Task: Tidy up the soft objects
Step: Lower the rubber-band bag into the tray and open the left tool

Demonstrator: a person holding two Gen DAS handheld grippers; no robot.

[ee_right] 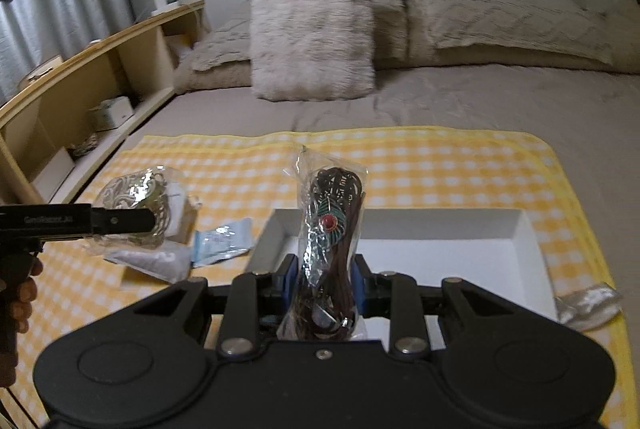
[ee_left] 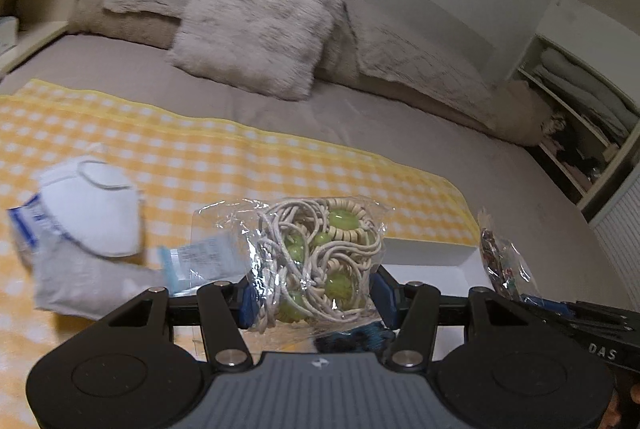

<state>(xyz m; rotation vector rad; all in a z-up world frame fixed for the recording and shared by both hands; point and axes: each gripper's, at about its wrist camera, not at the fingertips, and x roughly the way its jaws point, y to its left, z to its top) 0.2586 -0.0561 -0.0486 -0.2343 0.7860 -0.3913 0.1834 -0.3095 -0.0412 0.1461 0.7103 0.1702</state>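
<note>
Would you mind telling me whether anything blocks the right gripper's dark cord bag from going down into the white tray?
Nothing visible does. The right gripper holds the dark cord bag upright directly in front of the white tray, whose visible floor looks bare; the other packets lie left of it.

A clear bag of dark cord (ee_right: 330,229) with a red and green ornament is clamped upright between the blue pads of the right gripper (ee_right: 325,283), in front of a white tray (ee_right: 528,229) laid on a yellow checked cloth (ee_right: 440,165). At the left, a bag of pale cord (ee_right: 138,195) is held by the left gripper (ee_right: 150,221), above small packets (ee_right: 222,241) on the cloth. A fluffy cushion (ee_right: 314,33) is propped against the pillows behind.
</note>
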